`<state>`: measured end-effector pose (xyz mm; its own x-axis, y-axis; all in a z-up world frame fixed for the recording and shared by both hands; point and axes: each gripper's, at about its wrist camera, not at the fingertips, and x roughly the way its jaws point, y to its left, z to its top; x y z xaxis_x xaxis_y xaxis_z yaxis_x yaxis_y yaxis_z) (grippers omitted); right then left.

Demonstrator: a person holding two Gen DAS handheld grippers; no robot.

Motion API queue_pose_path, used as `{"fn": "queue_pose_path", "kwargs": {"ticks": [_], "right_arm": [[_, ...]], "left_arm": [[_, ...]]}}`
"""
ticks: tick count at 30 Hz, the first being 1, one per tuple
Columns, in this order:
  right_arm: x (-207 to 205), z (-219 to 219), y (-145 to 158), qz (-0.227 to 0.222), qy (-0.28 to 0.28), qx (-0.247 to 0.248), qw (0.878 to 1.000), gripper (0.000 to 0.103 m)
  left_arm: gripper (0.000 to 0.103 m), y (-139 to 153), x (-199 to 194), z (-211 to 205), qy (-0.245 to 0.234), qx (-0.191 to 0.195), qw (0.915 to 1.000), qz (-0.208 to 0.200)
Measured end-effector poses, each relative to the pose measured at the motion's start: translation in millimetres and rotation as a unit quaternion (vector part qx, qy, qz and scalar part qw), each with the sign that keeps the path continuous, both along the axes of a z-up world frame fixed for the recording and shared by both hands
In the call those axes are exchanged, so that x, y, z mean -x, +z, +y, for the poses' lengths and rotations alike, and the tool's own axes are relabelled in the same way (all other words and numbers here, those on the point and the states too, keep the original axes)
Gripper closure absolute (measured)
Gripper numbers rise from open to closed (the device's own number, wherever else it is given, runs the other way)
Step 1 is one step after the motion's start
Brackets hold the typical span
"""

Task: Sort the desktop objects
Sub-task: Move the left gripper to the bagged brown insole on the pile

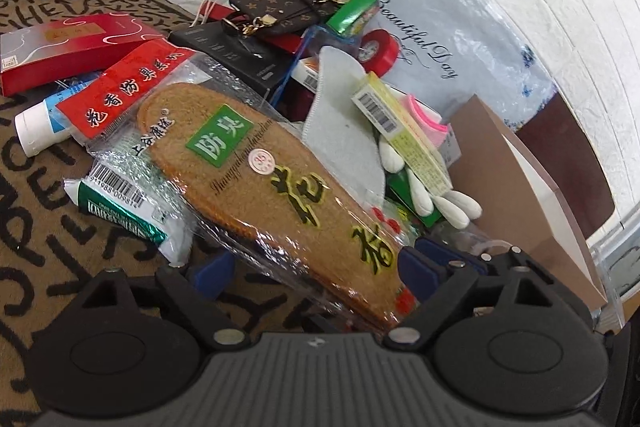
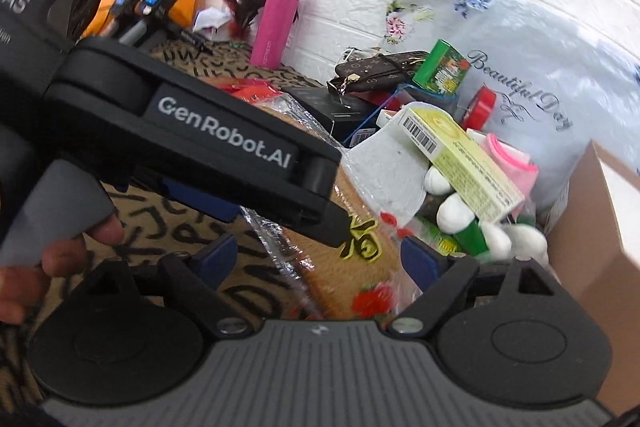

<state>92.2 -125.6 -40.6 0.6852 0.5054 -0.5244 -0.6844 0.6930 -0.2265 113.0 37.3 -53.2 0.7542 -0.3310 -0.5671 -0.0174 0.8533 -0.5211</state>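
Your left claw (image 1: 316,267) is spread wide around the heel of the packaged insole (image 1: 256,179); your right claw (image 2: 320,259) is spread too, close behind it. The insole lies on the patterned counter (image 1: 36,227), against the clutter pile, red box (image 1: 68,47) beyond.

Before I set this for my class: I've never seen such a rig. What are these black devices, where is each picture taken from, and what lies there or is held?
There is no robot: a person carries a hand-held gripper in each hand, each with a fisheye camera looking along its two fingers. One picture comes from the left gripper, the other from the right gripper, which also sees the left one crossing its view. Both are open around the end of a packaged brown insole, not visibly clamped on it. The patterned cloth carries a pile: a red box, a yellow-green box, red tape, a brown patterned pouch and a cardboard box.
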Motion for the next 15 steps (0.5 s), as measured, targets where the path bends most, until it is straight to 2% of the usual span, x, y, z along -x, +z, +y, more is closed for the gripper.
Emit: {"fn": "queue_pose_path", "kwargs": {"ticks": [10, 13, 15], "right_arm": [[-33, 15, -14, 0.015, 0.008, 0.017, 1.0, 0.015], [-38, 18, -16, 0.02, 0.008, 0.015, 1.0, 0.015], [-37, 20, -17, 0.024, 0.01, 0.011, 1.0, 0.018]], "left_arm": [[0.02, -8, -23, 13, 0.007, 0.005, 1.0, 0.0], [0.027, -7, -27, 13, 0.009, 0.001, 1.0, -0.002], [0.029, -7, -28, 14, 0.014, 0.002, 0.9999, 0.001]]}}
